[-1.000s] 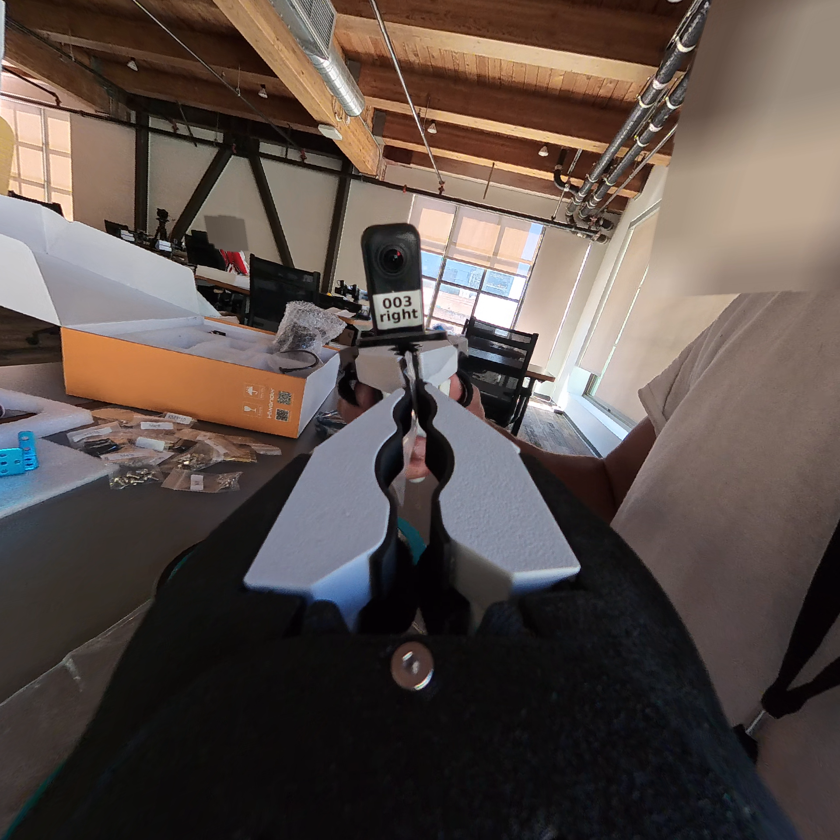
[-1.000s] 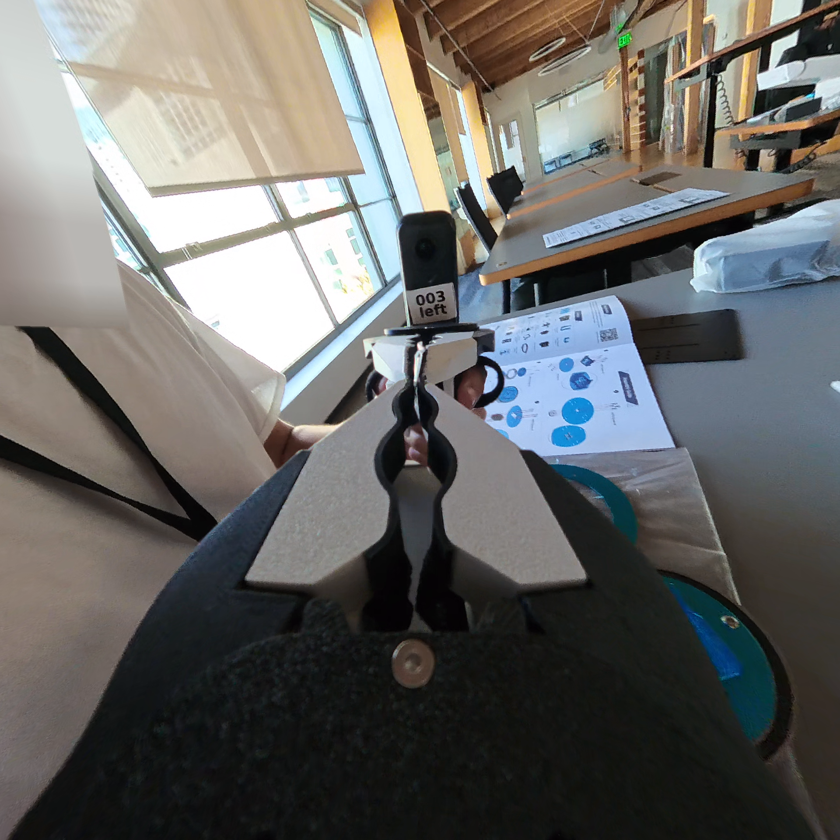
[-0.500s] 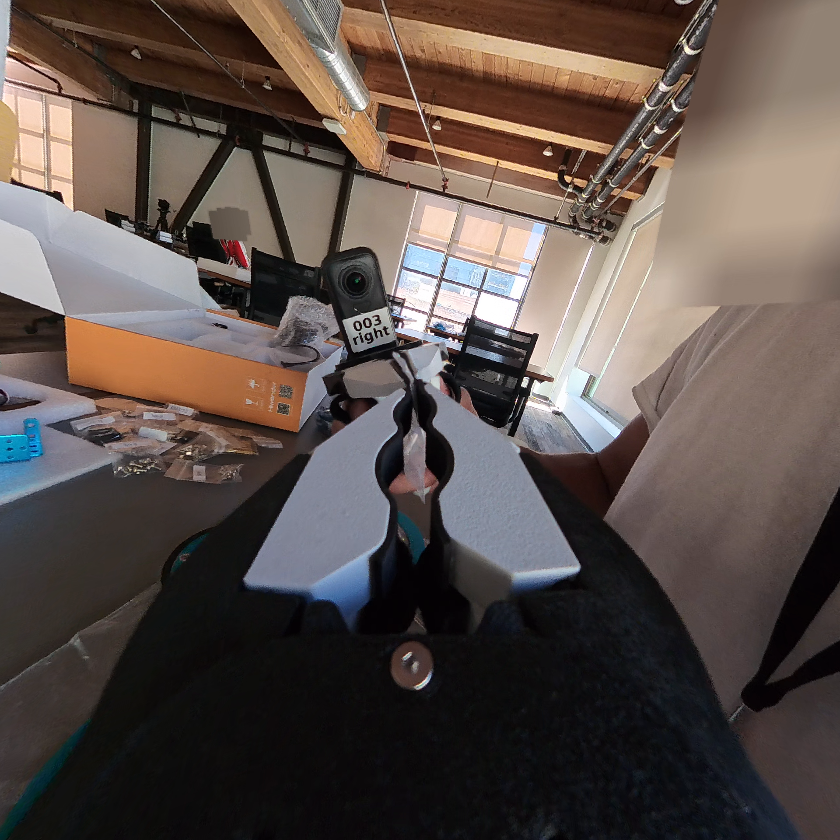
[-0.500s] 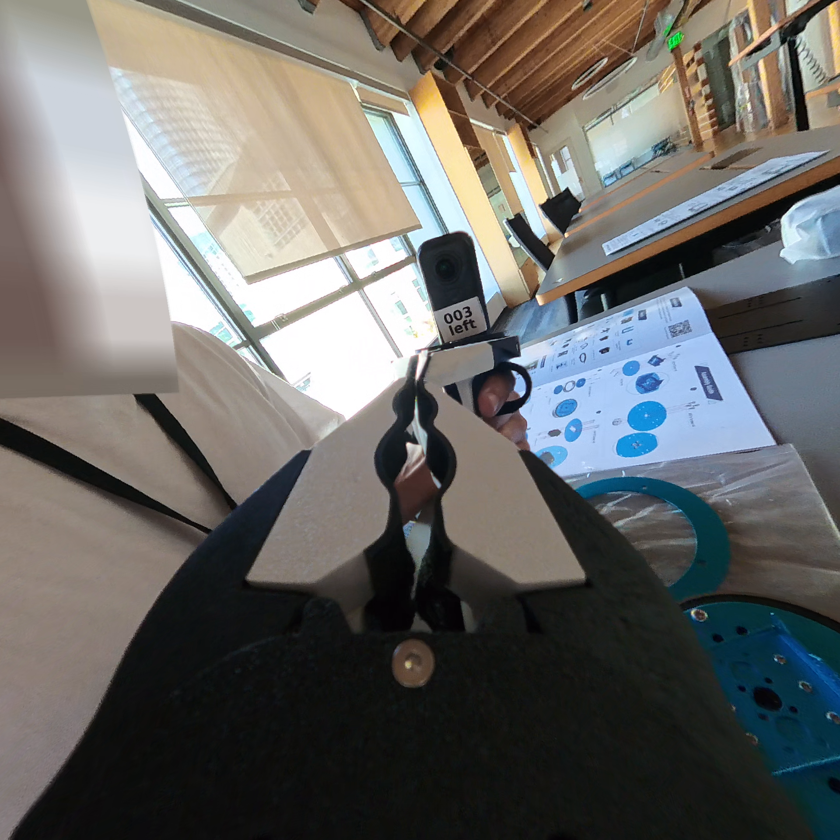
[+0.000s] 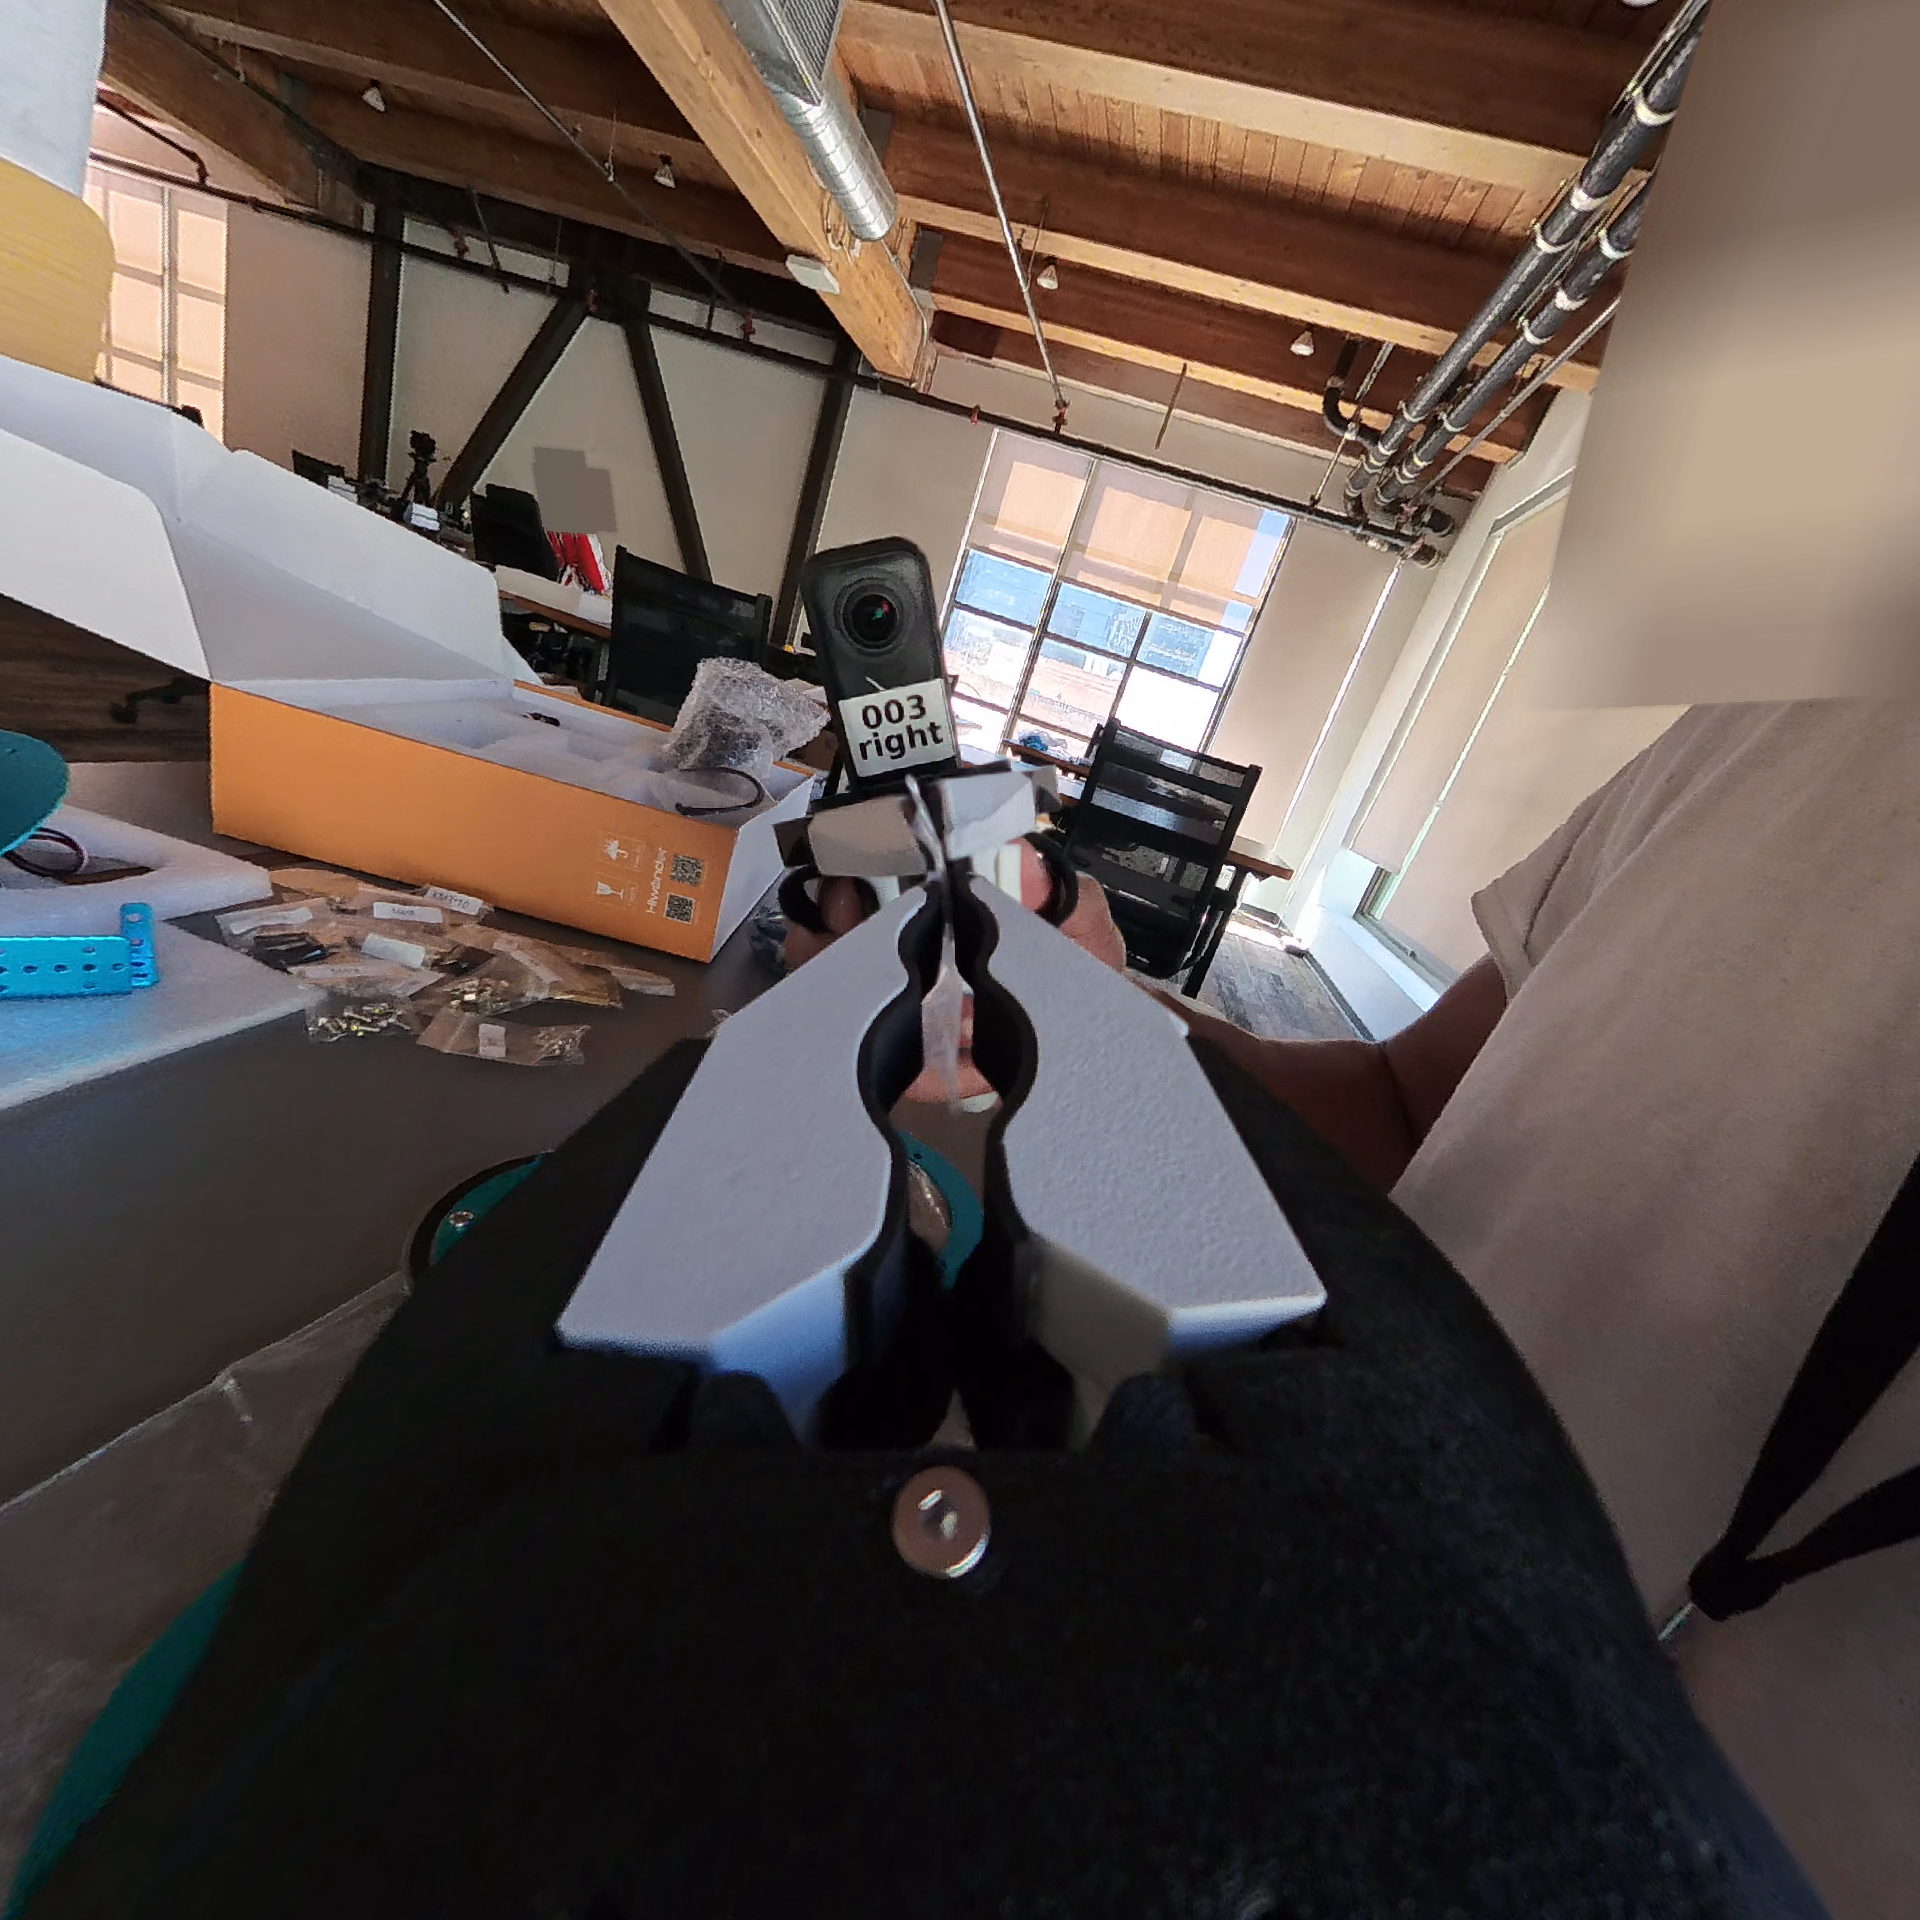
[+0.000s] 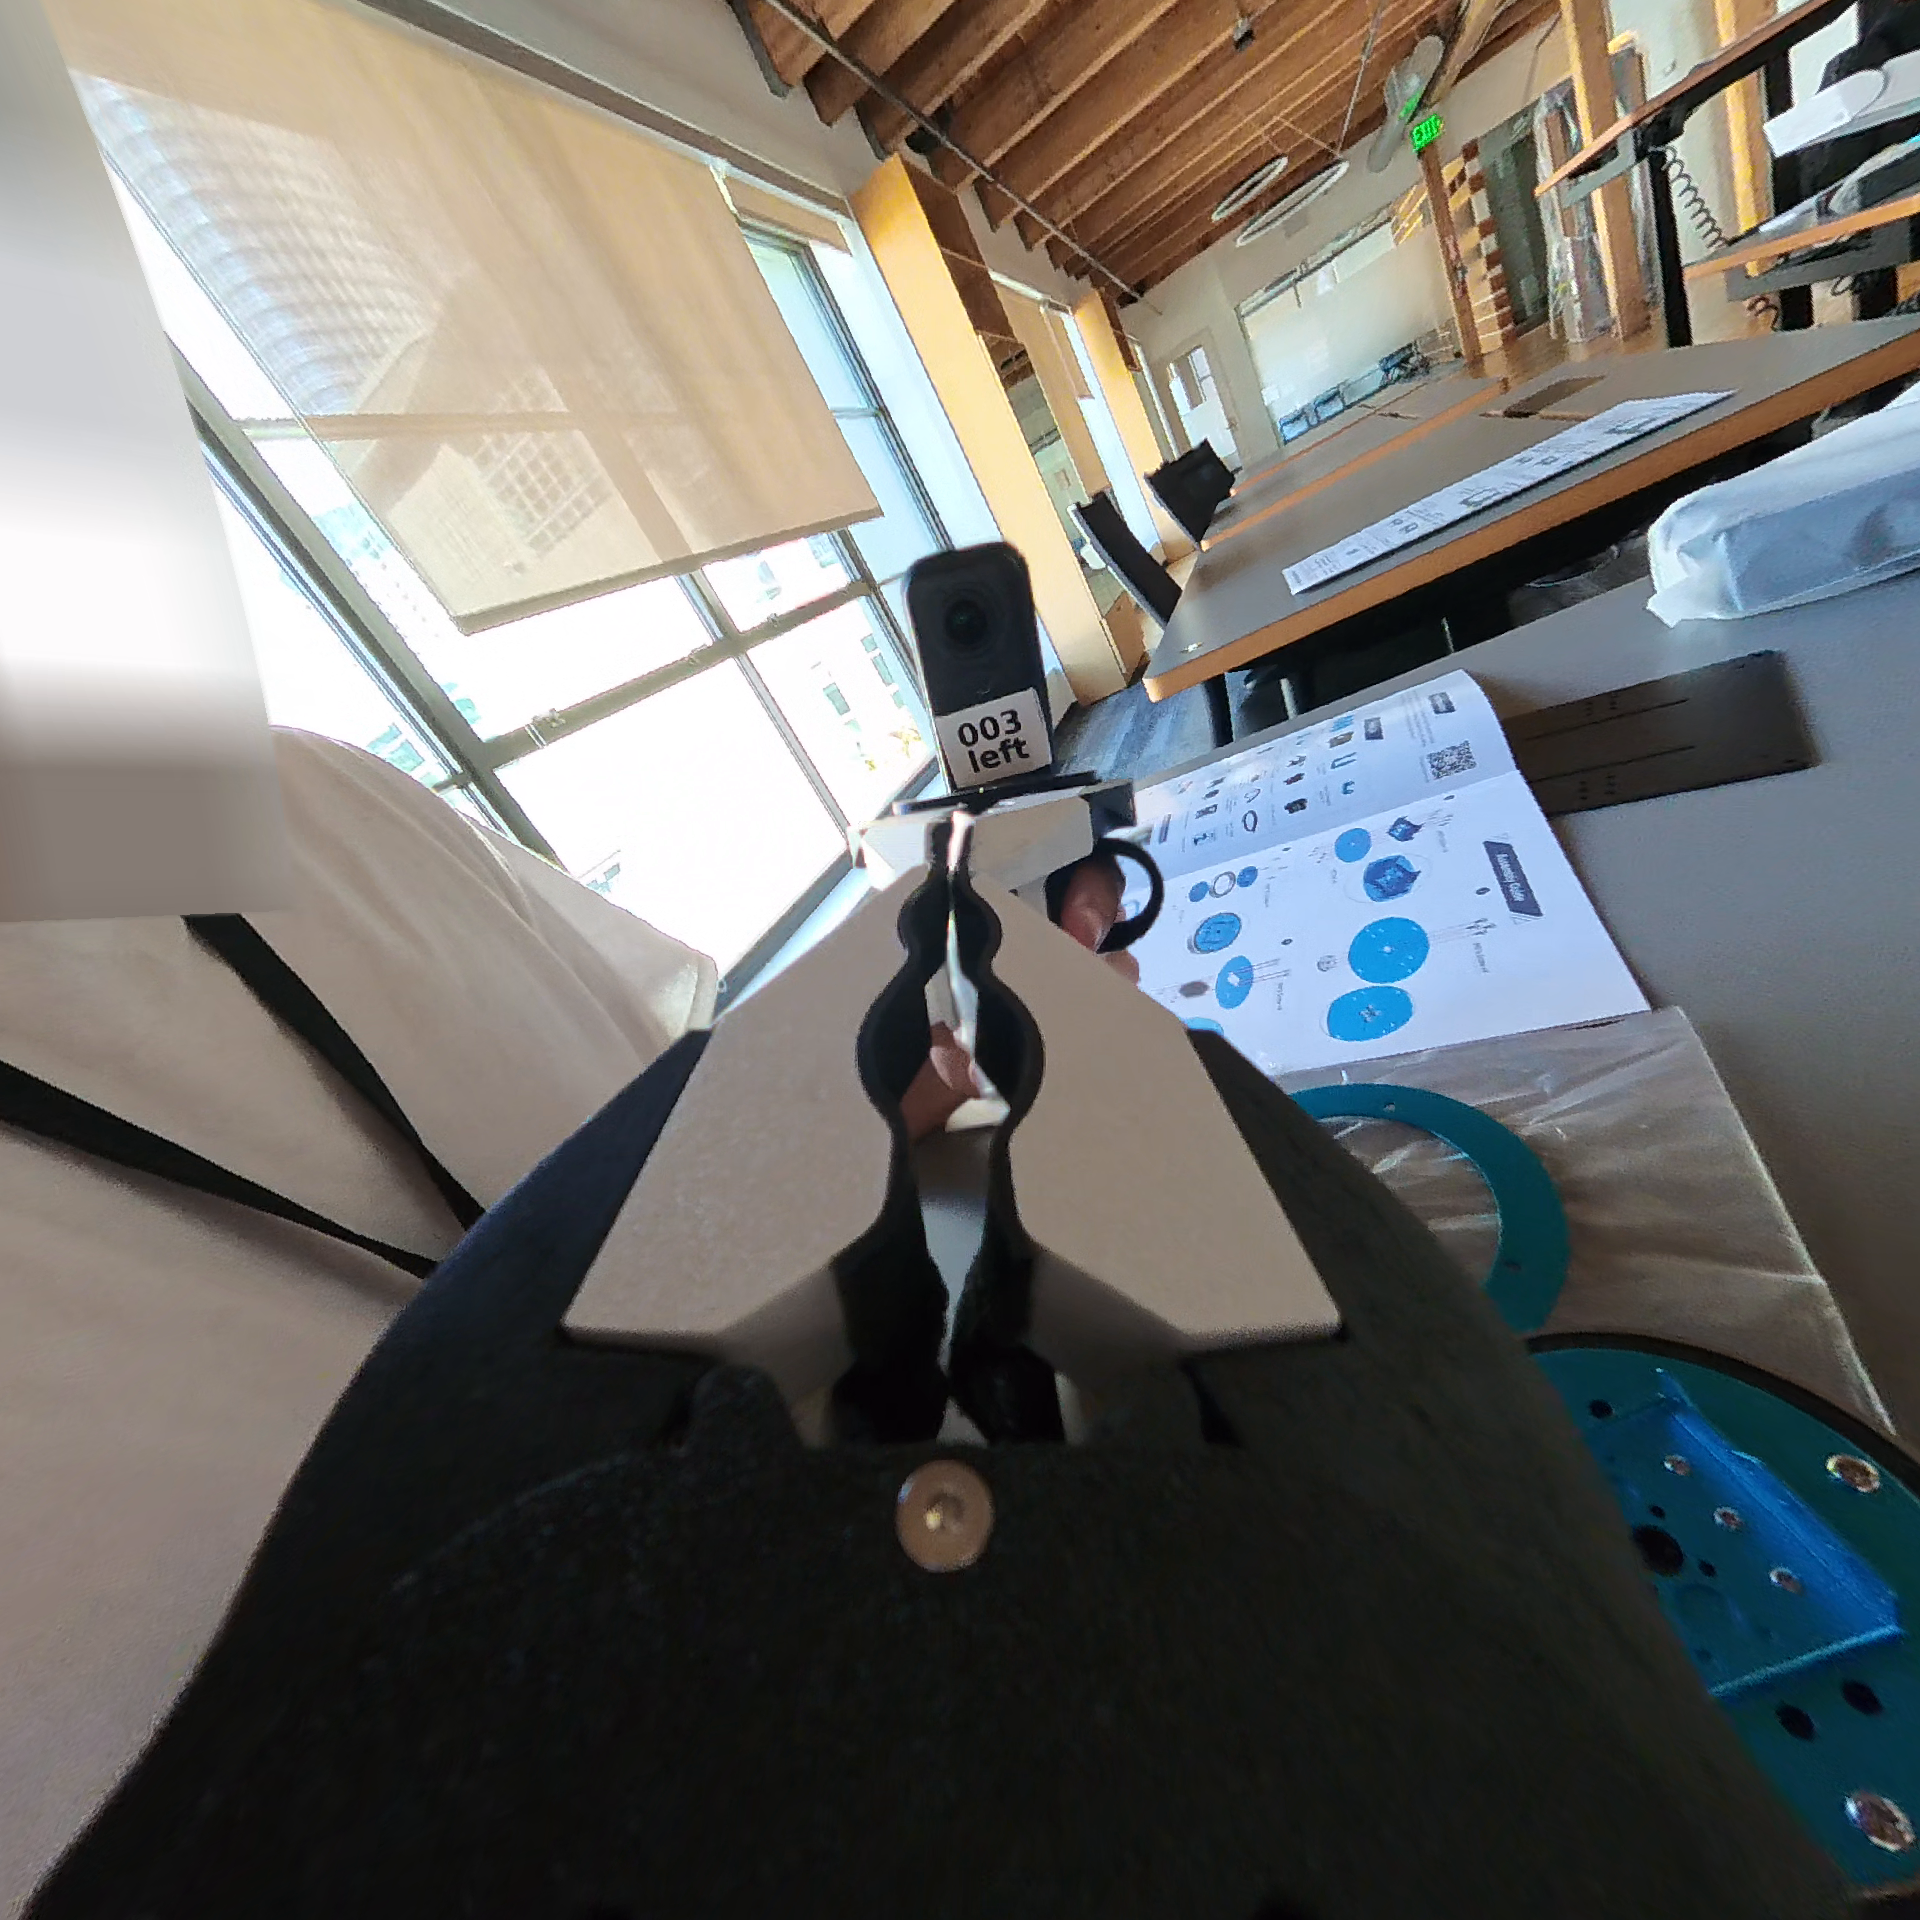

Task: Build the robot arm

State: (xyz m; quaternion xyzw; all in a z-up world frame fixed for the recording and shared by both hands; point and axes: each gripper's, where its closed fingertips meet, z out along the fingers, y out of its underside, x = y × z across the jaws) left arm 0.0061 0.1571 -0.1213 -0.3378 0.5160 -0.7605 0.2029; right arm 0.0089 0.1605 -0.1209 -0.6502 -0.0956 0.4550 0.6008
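The clear bag (image 5: 943,1013) pinched between both claws hides its contents; the teal disc (image 6: 1766,1579) is cut off at the edge.

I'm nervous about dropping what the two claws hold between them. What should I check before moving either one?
1. Grip of the left claw on the small plastic bag: shut, ok.
2. Grip of the right claw on the same bag, from the opposite end: shut, ok.
3. Bag lifted off the table: ok.
4. Bag sealed: cannot tell.
5. What the bag contains: cannot tell.
6. Both claws apart from the teal ring and the booklet: ok.
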